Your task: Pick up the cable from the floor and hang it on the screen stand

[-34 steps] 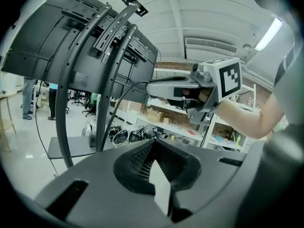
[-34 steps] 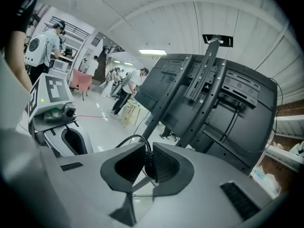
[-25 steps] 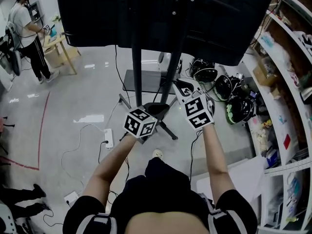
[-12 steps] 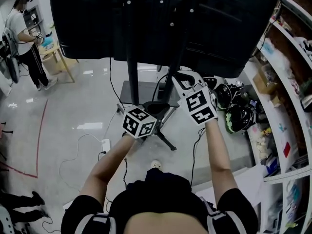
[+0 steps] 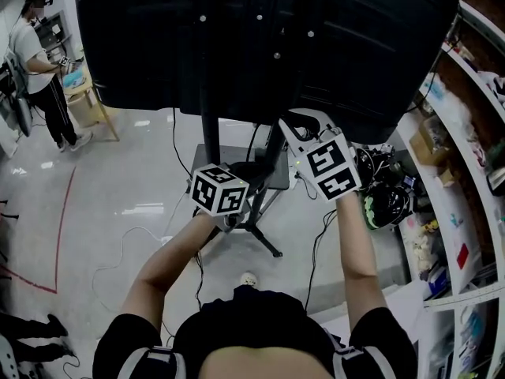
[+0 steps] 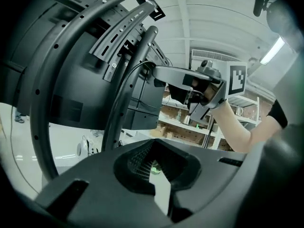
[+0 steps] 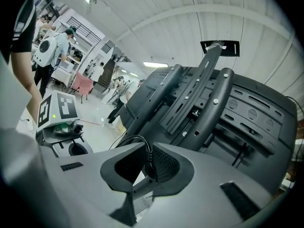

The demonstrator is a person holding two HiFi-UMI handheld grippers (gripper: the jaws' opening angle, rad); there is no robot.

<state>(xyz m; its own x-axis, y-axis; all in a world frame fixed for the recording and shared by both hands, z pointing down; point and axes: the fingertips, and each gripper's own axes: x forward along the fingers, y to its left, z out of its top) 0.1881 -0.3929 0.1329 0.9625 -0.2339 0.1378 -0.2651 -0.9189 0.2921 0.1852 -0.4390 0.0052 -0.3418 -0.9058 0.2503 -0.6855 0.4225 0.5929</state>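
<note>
Two grippers up behind screen. Right gripper [image 7: 147, 164] jaws clamped on thin black cable [image 7: 141, 141], loop just beside screen stand [image 7: 209, 103] posts, rest hanging down. Left gripper [image 6: 153, 167] jaws together, empty. Cable likely light, limp, slippery; grip near loop.

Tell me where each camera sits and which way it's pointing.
Left gripper view: rides the left gripper, looking up along its closed, empty jaws at the screen stand; the right forearm shows.
Right gripper view: rides the right gripper, looking up at the screen back; its jaws pinch the cable; the left forearm shows.
Head view: on the head, facing steeply down at the floor; both forearms and torso show.
Shared: all see the stand; each gripper view catches the other gripper.
</note>
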